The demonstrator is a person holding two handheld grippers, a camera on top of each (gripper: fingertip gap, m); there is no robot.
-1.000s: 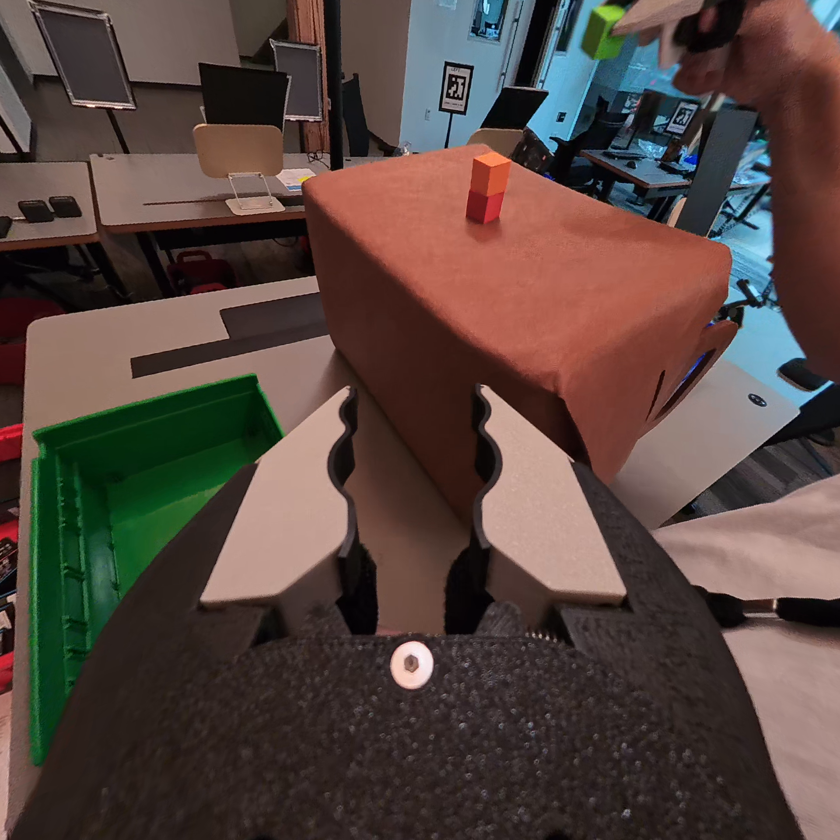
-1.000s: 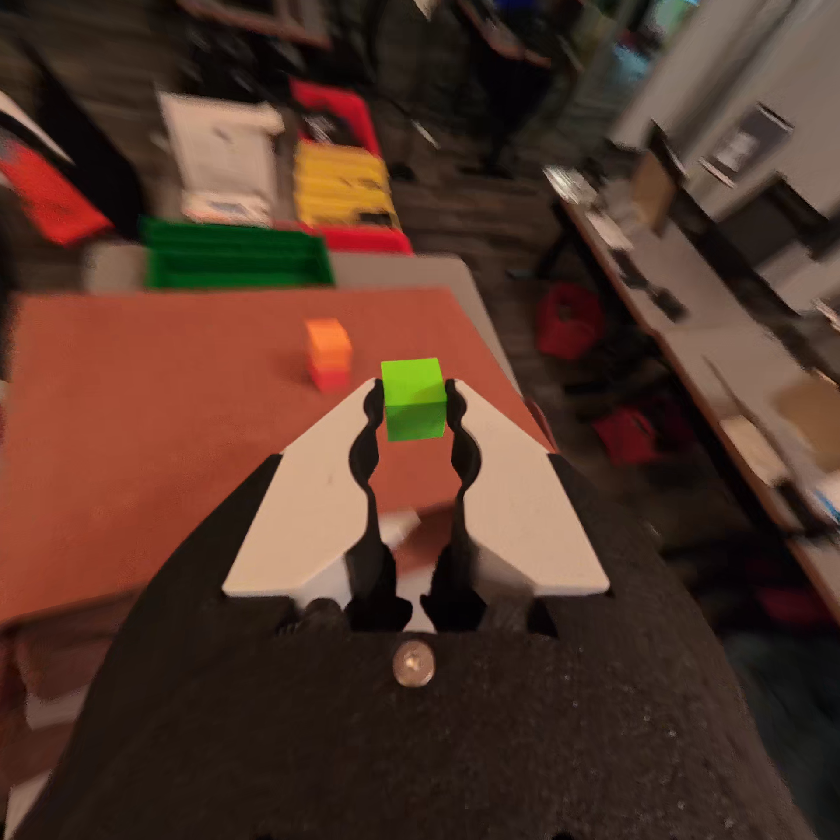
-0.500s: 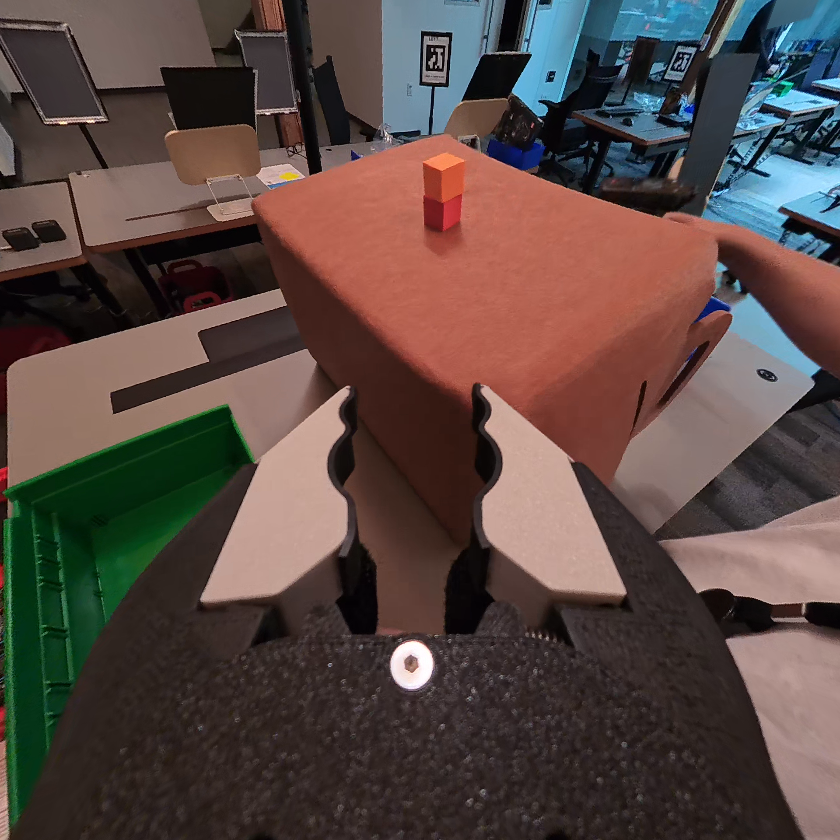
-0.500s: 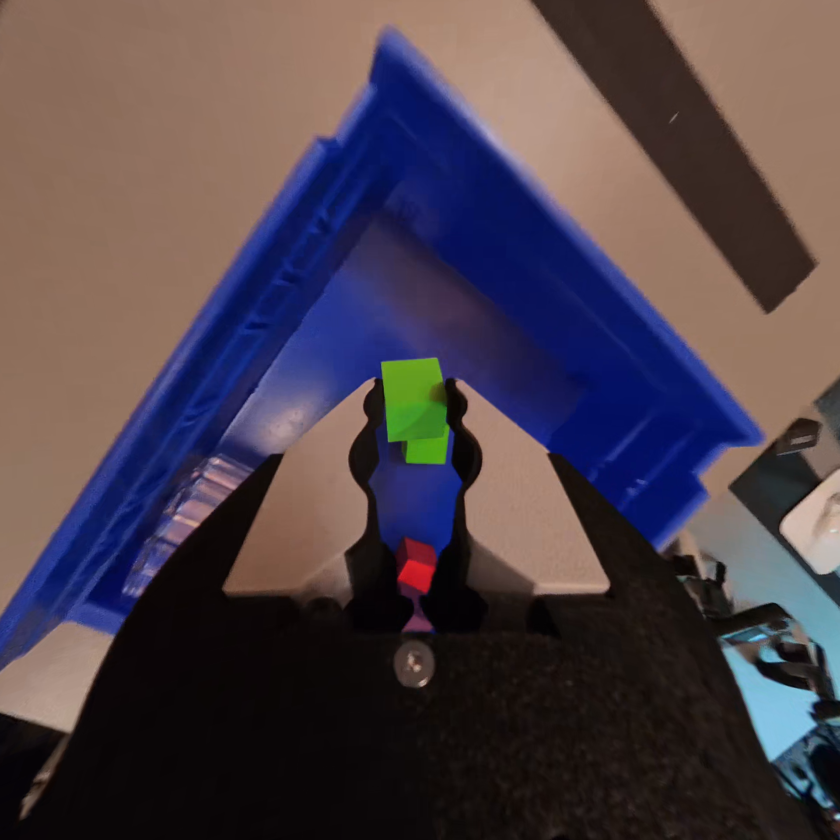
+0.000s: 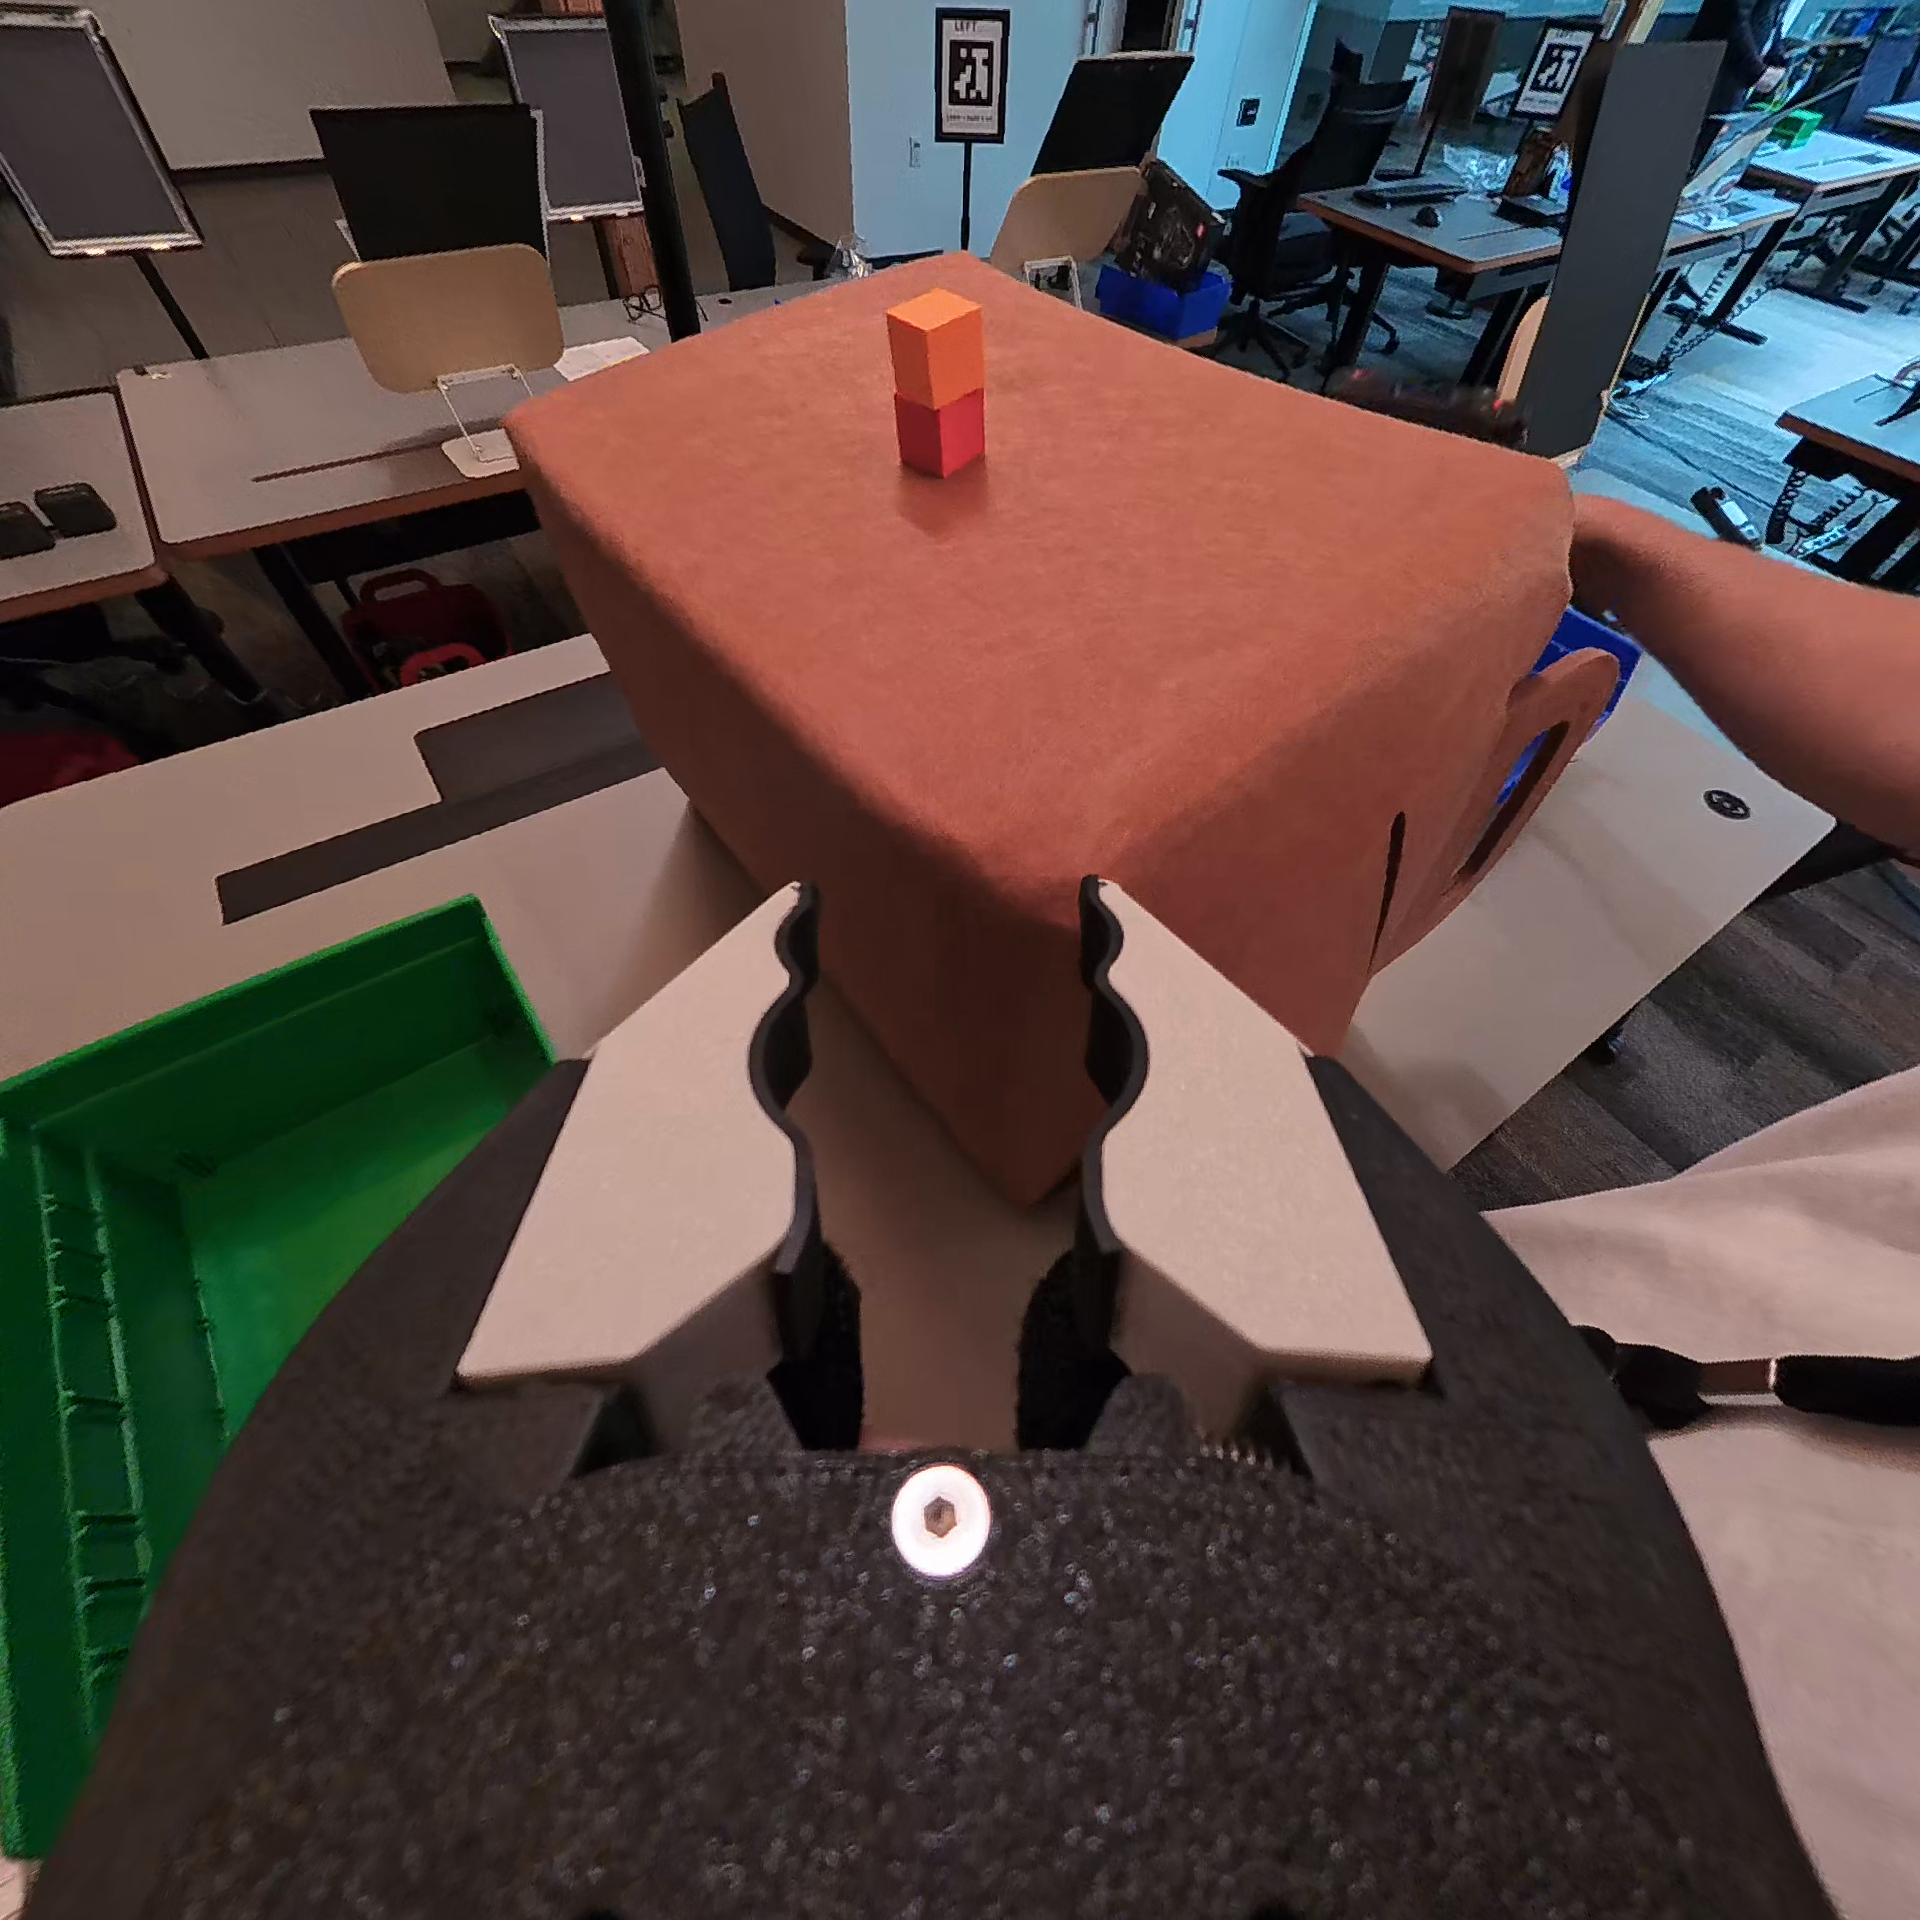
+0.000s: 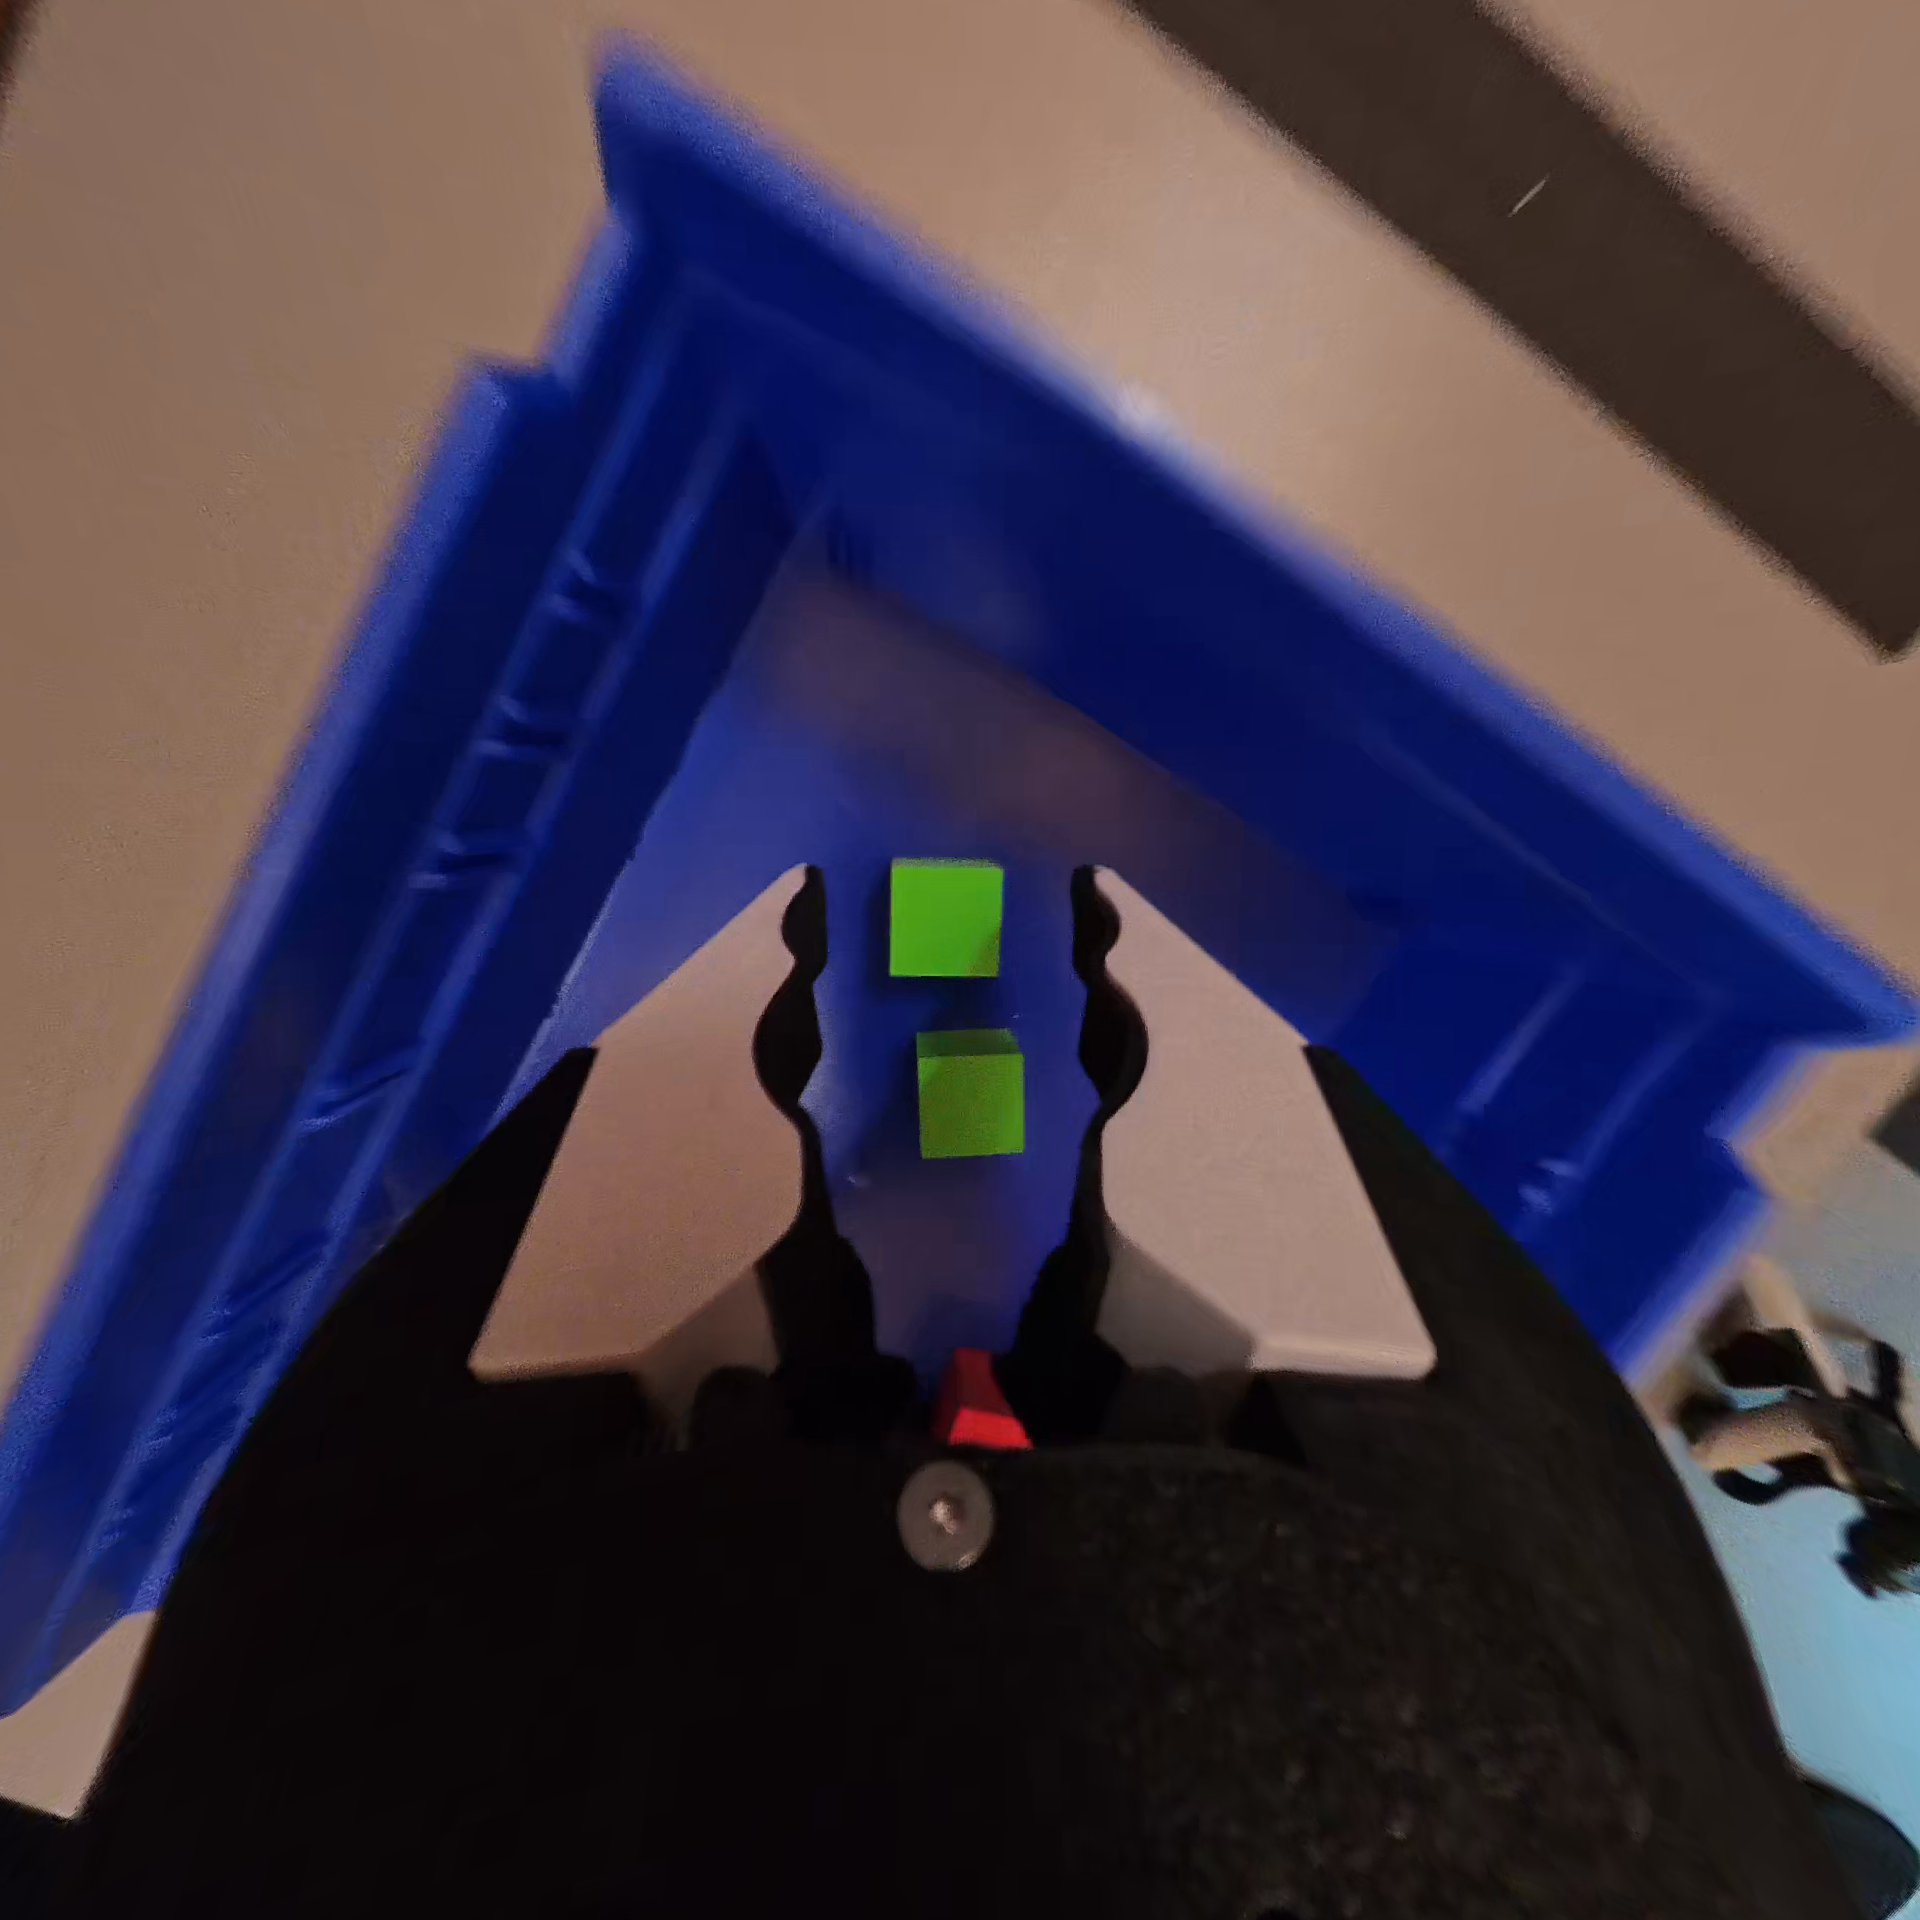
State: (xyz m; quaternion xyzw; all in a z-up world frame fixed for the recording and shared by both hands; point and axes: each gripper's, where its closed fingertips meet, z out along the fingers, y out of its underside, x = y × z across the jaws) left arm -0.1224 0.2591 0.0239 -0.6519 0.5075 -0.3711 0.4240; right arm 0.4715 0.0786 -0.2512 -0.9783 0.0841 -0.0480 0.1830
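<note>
Looking along the left claw [image 5: 943, 935] in the left wrist view, its jaws are seen spread apart with nothing between them, held above the pale surface [image 5: 260, 821] and aimed at the near corner of a box draped in brown cloth [image 5: 1039, 675]. An orange cube [image 5: 935, 345] is stacked squarely on a red cube [image 5: 938, 436] on top of that cloth, well apart from the claw. A green bin [image 5: 156, 1143] lies just beside the claw to the left, and a bare forearm [image 5: 1745, 634] is reaching past the far right edge of the box. The stack could be toppled if the cloth were tugged or the box were knocked by that arm or by the idle claw. In the right wrist view, the right claw [image 6: 943, 920] is seen with jaws parted over a blue bin [image 6: 1195, 644], gripping nothing. One green cube [image 6: 945, 918] shows between the fingertips, touching neither, and whether it is in the air or resting on the bin floor cannot be told. A second green cube [image 6: 970, 1093] lies just below it in the picture, and a red block [image 6: 977, 1403] is partly hidden by the claw body. A loose cube might bounce off its neighbour or land askew, and the picture is blurred, so contact with the bin wall cannot be ruled out.
</note>
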